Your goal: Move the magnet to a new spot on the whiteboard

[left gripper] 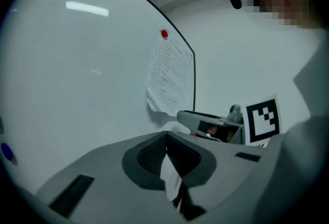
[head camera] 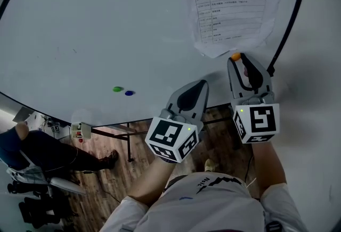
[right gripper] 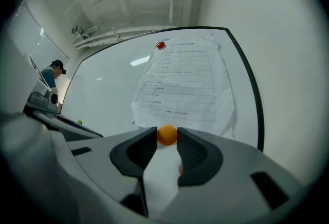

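Observation:
A small orange magnet (head camera: pixel 235 57) (right gripper: pixel 167 134) is pinched between the tips of my right gripper (head camera: pixel 237 61) (right gripper: pixel 167 136), which is shut on it. It sits close to the whiteboard (head camera: pixel 106 23), just below the lower edge of a printed paper sheet (head camera: pixel 229 2) (right gripper: pixel 180 84); I cannot tell whether it touches the board. My left gripper (head camera: pixel 200 85) (left gripper: pixel 165 140) hangs to the left of the right one, jaws shut with nothing between them. In the left gripper view the right gripper (left gripper: pixel 205 123) shows side-on beside the paper (left gripper: pixel 167 76).
A red magnet (right gripper: pixel 161 45) (left gripper: pixel 164 34) pins the paper's top. A green magnet (head camera: pixel 118 89) and a blue magnet (head camera: pixel 129 93) sit low on the board, left of the grippers. The board's dark frame (head camera: pixel 290 18) runs right of the paper. A person (head camera: pixel 32 146) stands at far left.

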A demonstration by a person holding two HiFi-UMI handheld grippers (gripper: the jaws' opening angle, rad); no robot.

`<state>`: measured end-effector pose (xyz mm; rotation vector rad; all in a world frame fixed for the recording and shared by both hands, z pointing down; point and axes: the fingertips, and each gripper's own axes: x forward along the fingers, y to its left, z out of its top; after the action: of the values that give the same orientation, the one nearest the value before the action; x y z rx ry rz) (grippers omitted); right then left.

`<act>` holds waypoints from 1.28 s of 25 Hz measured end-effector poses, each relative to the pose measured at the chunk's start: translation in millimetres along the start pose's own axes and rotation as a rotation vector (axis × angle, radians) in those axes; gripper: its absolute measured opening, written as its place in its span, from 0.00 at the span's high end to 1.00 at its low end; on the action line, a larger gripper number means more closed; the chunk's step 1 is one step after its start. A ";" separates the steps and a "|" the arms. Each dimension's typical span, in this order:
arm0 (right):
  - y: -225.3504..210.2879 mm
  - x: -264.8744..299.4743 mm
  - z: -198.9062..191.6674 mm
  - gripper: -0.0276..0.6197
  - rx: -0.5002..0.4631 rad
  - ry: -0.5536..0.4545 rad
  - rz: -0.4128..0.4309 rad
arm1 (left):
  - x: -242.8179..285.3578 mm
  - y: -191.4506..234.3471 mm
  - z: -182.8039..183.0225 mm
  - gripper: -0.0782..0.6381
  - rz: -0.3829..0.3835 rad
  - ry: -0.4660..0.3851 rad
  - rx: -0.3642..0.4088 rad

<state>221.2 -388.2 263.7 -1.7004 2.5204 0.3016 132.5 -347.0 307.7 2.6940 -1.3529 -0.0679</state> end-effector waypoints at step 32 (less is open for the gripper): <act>235.4 -81.2 6.4 0.76 0.086 0.072 0.123 | -200.8 57.7 -14.3 0.88 -0.001 0.003 -0.043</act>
<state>33.9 -227.8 299.1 -1.5565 2.6530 0.1396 -32.1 -218.8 326.3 2.6588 -1.3338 -0.0917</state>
